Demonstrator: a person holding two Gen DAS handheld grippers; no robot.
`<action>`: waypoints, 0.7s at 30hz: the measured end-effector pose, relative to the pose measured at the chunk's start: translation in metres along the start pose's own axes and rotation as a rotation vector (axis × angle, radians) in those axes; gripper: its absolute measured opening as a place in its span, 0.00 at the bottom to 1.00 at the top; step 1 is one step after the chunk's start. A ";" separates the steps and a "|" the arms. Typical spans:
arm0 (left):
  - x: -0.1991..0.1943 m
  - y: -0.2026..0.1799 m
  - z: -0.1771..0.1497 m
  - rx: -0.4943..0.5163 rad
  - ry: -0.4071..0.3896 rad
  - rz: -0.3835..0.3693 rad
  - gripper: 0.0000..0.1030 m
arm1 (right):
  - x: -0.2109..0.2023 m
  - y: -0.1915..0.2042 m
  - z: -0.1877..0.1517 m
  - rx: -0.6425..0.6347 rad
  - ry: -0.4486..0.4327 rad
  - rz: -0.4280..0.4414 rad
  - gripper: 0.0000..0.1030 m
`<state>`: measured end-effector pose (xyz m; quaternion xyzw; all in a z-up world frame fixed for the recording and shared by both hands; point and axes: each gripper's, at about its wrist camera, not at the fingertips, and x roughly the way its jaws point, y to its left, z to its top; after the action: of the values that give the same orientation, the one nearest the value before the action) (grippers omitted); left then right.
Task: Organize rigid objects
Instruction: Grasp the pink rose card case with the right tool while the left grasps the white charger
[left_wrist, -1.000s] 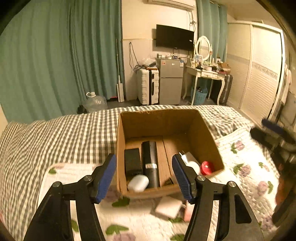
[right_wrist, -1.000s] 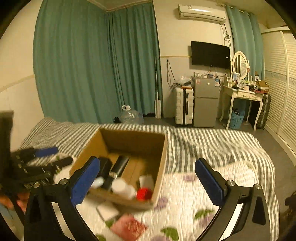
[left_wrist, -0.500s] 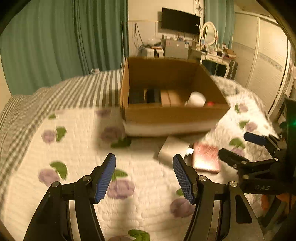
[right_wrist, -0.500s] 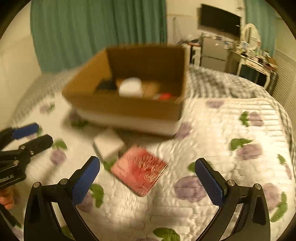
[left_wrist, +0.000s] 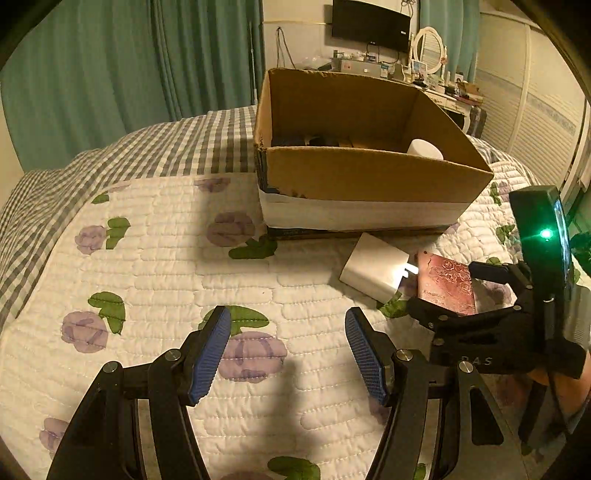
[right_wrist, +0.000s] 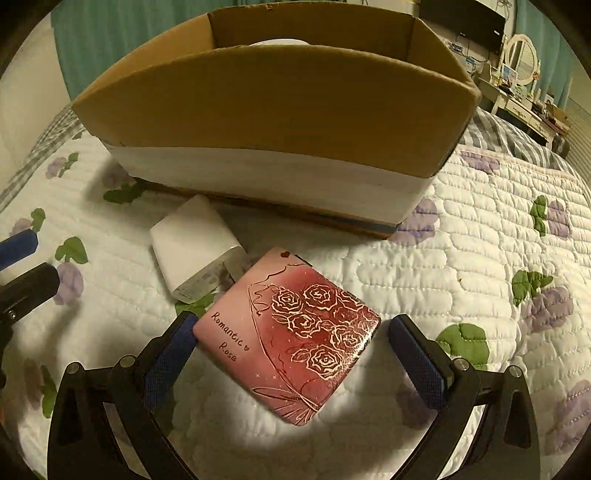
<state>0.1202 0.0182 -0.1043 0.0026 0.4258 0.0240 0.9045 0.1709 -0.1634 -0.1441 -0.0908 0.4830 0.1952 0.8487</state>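
Observation:
A pink rose-printed flat case (right_wrist: 295, 332) marked "Romantic Rose" lies on the quilt in front of a cardboard box (right_wrist: 273, 107). My right gripper (right_wrist: 291, 354) is open, its fingers on either side of the case, the left pad close to its edge. A white charger block (right_wrist: 192, 247) lies just left of the case, its prongs at the case's corner. In the left wrist view the box (left_wrist: 369, 177), charger (left_wrist: 373, 273) and case (left_wrist: 447, 284) show, with the right gripper (left_wrist: 454, 291) over the case. My left gripper (left_wrist: 288, 354) is open and empty above the quilt.
The box holds a white round object (left_wrist: 424, 149) and dark items (left_wrist: 295, 140). The floral quilt (left_wrist: 147, 277) covers the bed, with a checked blanket (left_wrist: 147, 147) behind. Green curtains (left_wrist: 110, 74) and a dresser (left_wrist: 443, 85) stand at the back.
Both grippers have dropped from above the box to the quilt in front of it. The right gripper has moved down so its open fingers now sit around the pink case.

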 end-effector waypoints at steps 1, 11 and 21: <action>0.000 -0.001 0.001 0.003 0.002 0.000 0.65 | 0.000 0.001 -0.001 -0.003 -0.001 0.006 0.91; 0.011 -0.021 0.004 0.055 0.023 -0.015 0.65 | -0.042 -0.003 -0.003 0.021 -0.081 -0.028 0.92; 0.053 -0.051 0.017 0.110 0.036 -0.119 0.65 | -0.072 -0.031 0.005 0.131 -0.129 -0.005 0.91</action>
<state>0.1690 -0.0306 -0.1360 0.0267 0.4421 -0.0534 0.8950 0.1550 -0.2067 -0.0810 -0.0236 0.4390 0.1667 0.8826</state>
